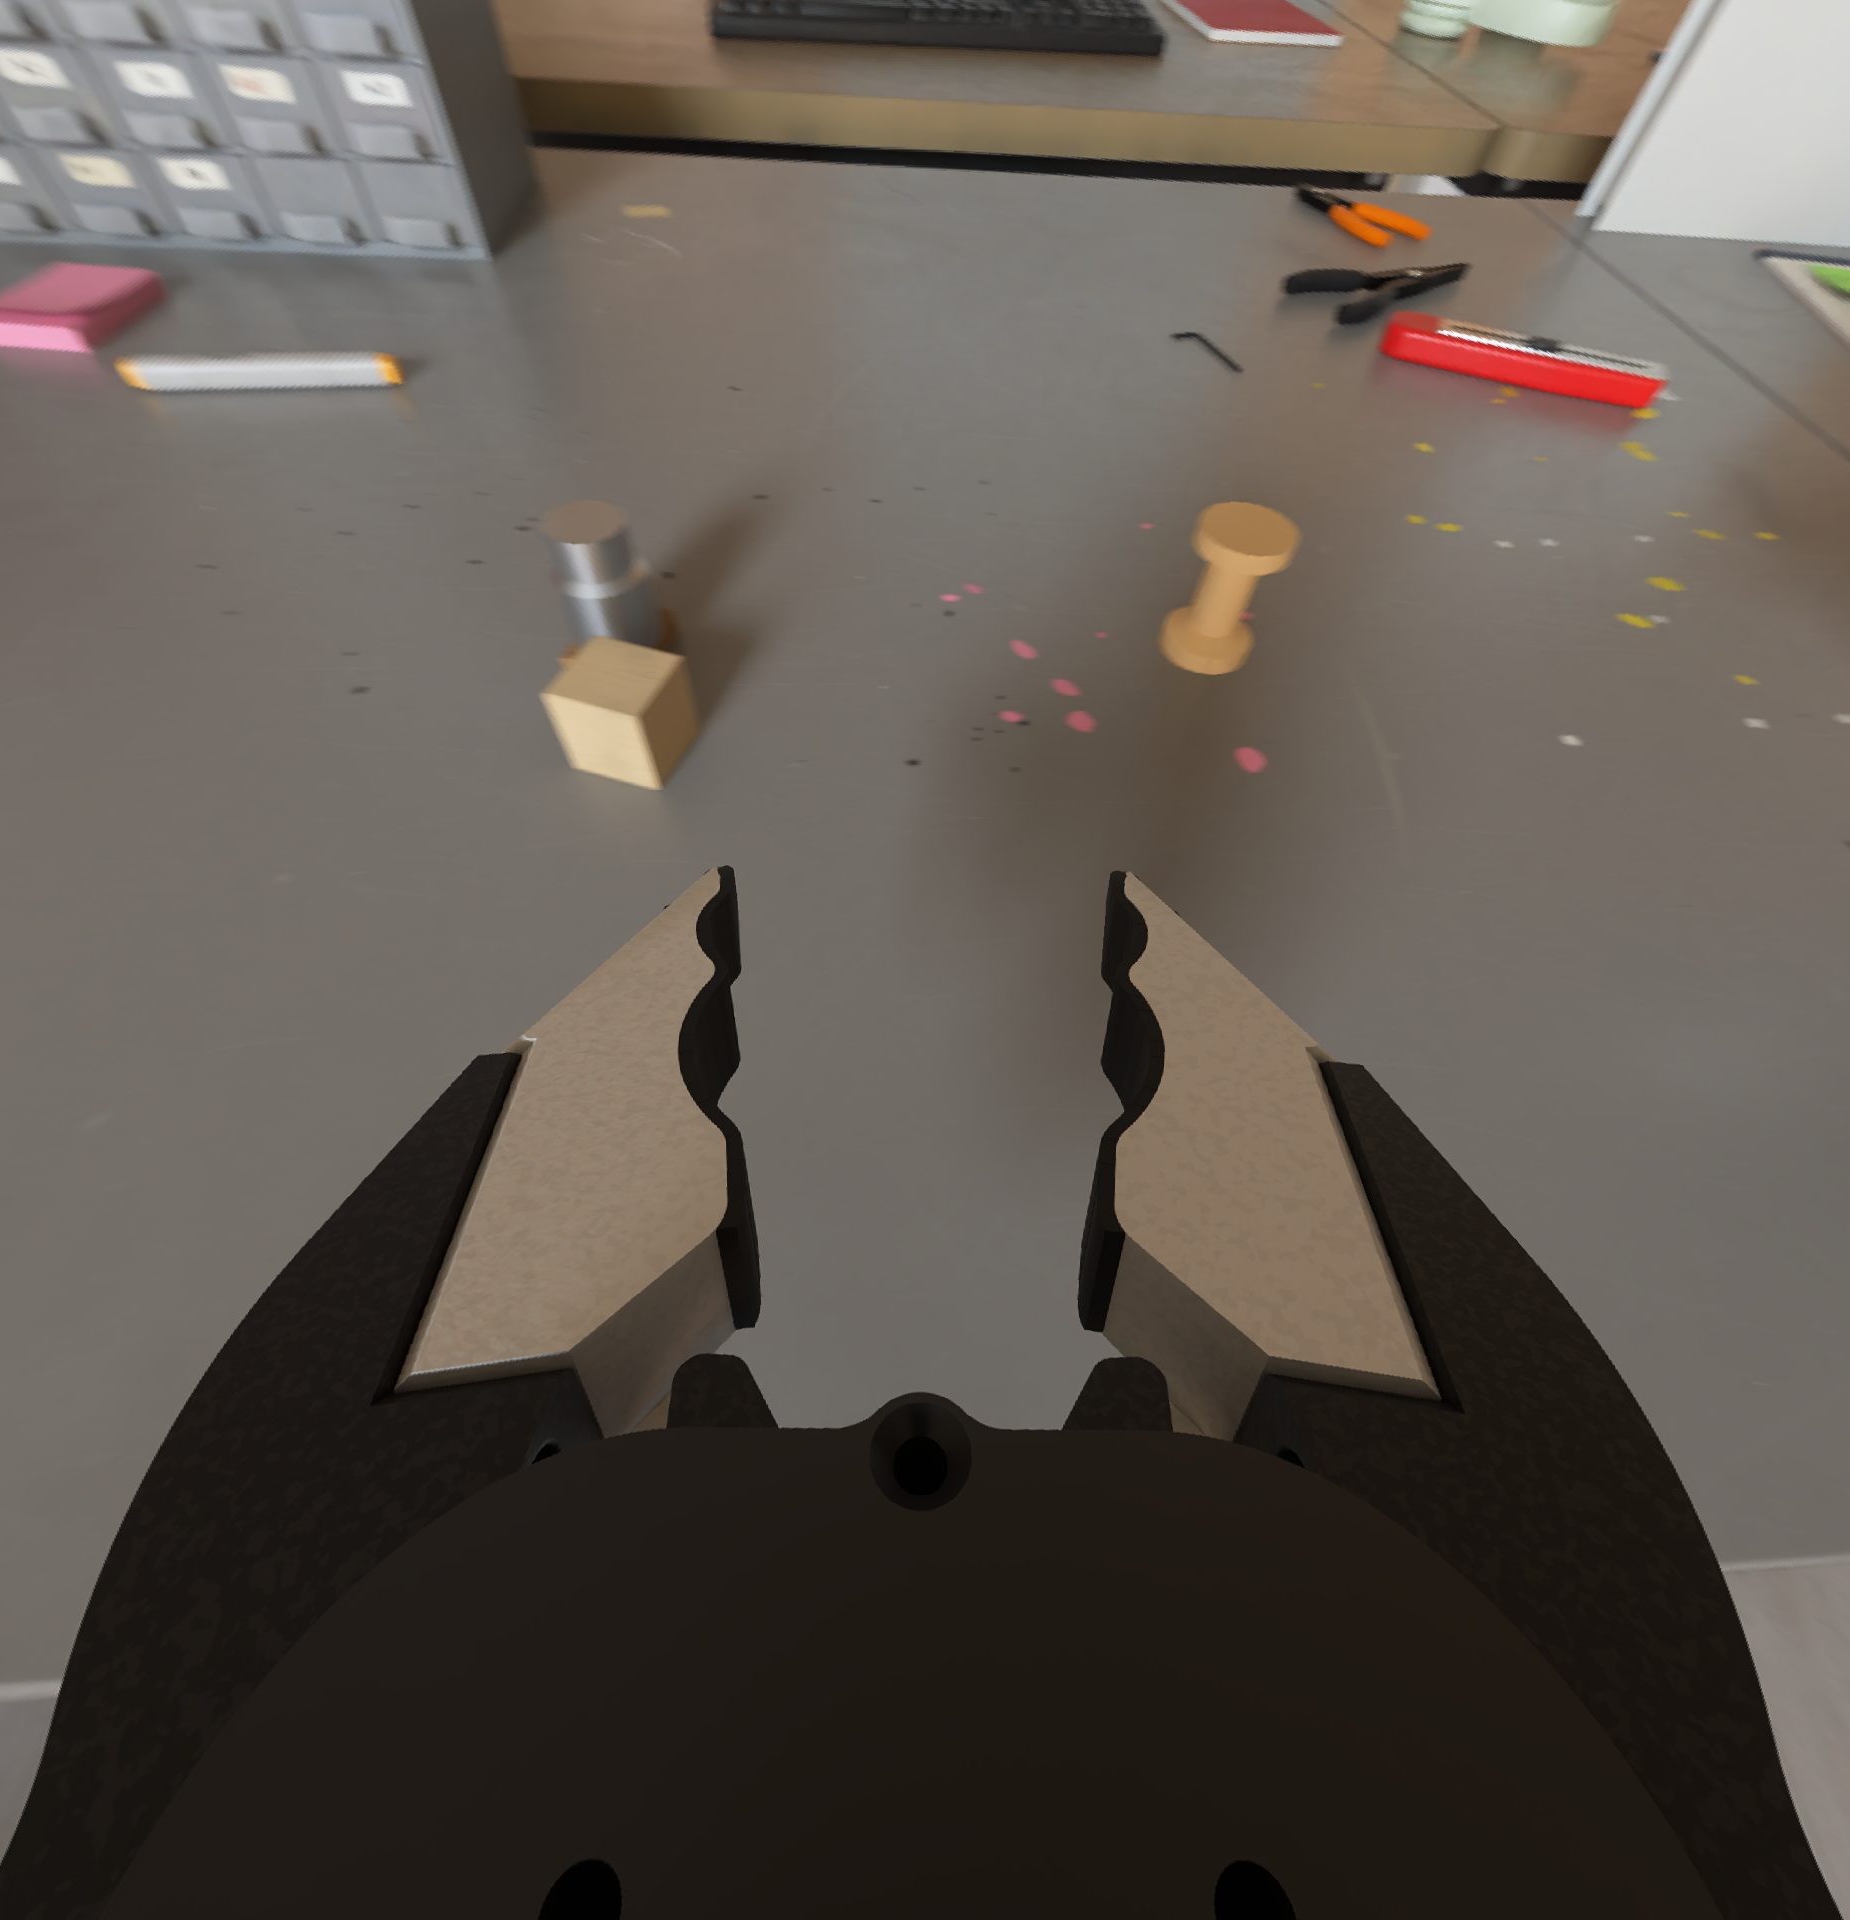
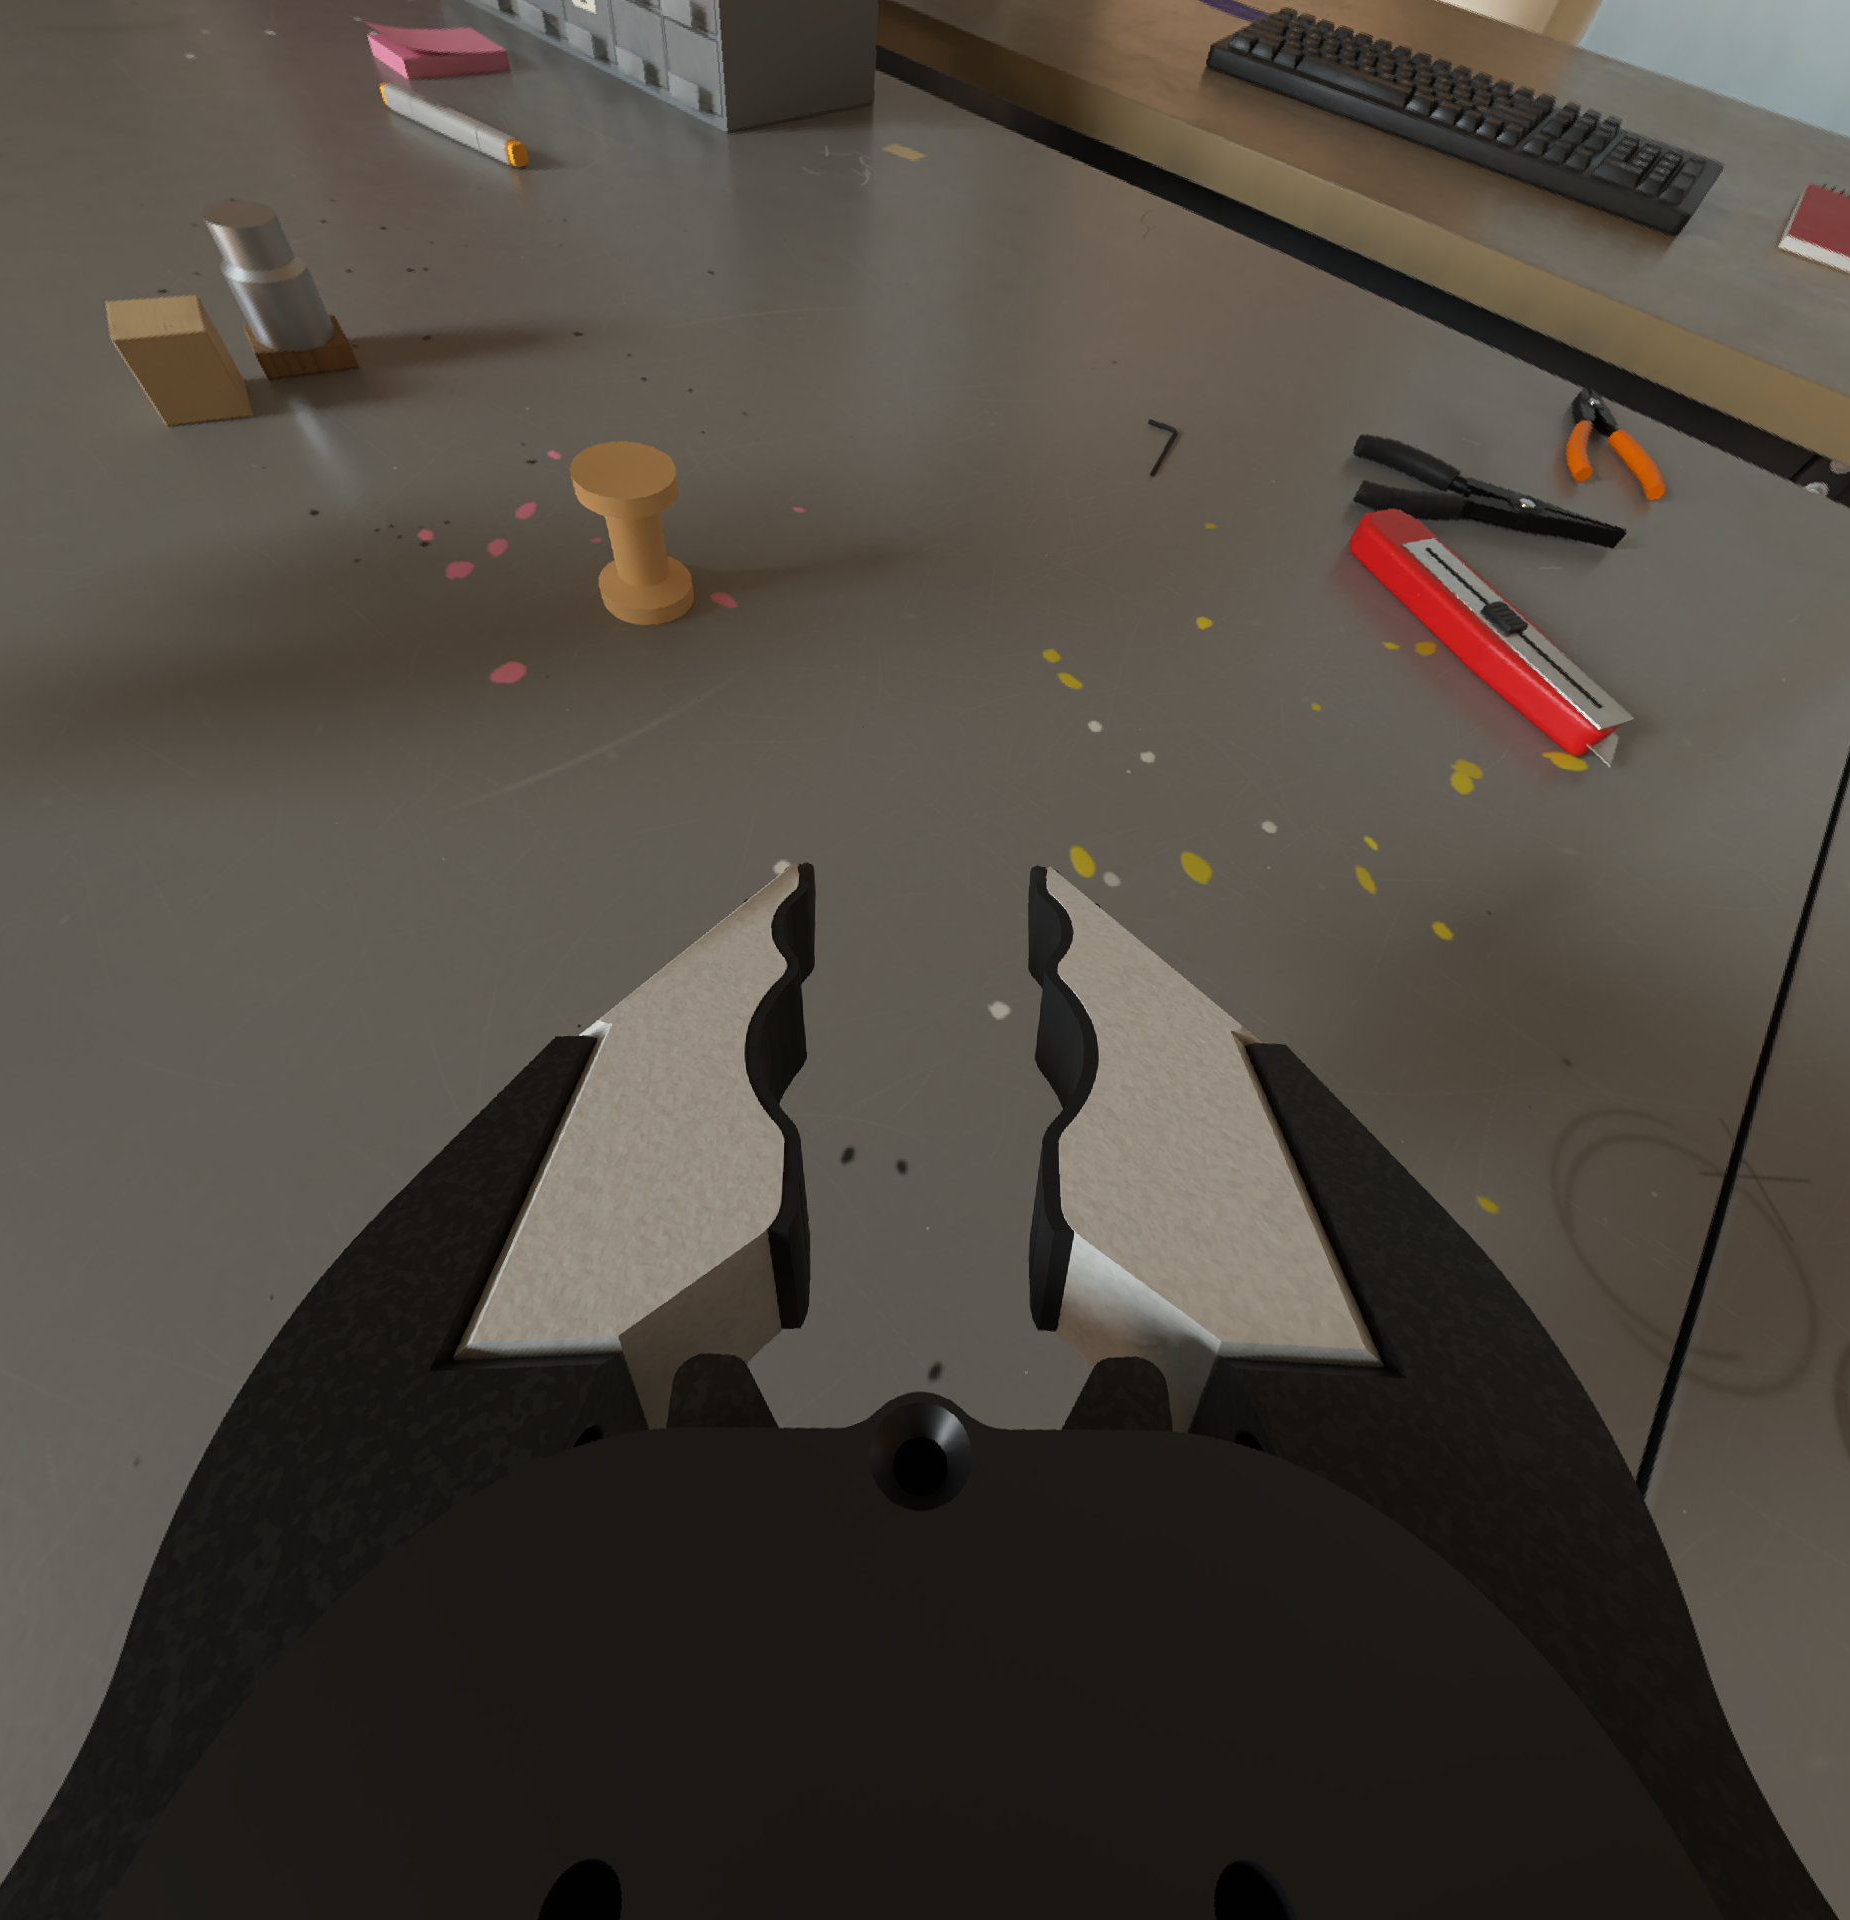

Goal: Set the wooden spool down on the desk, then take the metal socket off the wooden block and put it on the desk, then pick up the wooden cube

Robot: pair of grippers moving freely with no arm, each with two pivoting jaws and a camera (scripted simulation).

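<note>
The grey desk (image 2: 900, 312) fills both of my wrist feeds, speckled with pink, yellow and black paint flecks, and behind it I see a second wooden surface carrying a black keyboard (image 2: 1461, 114). At the far left edge stands a grey drawer cabinet (image 1: 214, 114). My left gripper (image 1: 921, 883) hovers above bare desk with its jaws spread wide and nothing between them; my right gripper (image 2: 921, 878) is likewise empty, its jaws parted somewhat less. A red utility knife (image 2: 1482, 634) lies off to the right, with black pliers (image 2: 1472, 494) and orange-handled pliers (image 2: 1617, 447) beyond it. A pink sticky-note pad (image 1: 69, 301) and a white marker (image 1: 261, 371) rest near the cabinet. The wooden cube (image 1: 622, 712) sits on the desk, ahead and left of my left gripper. Just beside it, the metal socket (image 2: 266, 275) stands upright on the small wooden block (image 2: 303, 358); in the left feed the cube hides most of that block. The wooden spool (image 2: 635, 535) stands upright on its flange, well apart from the cube, among the pink flecks. A small black hex key (image 2: 1162, 445) lies between the spool and the pliers.
</note>
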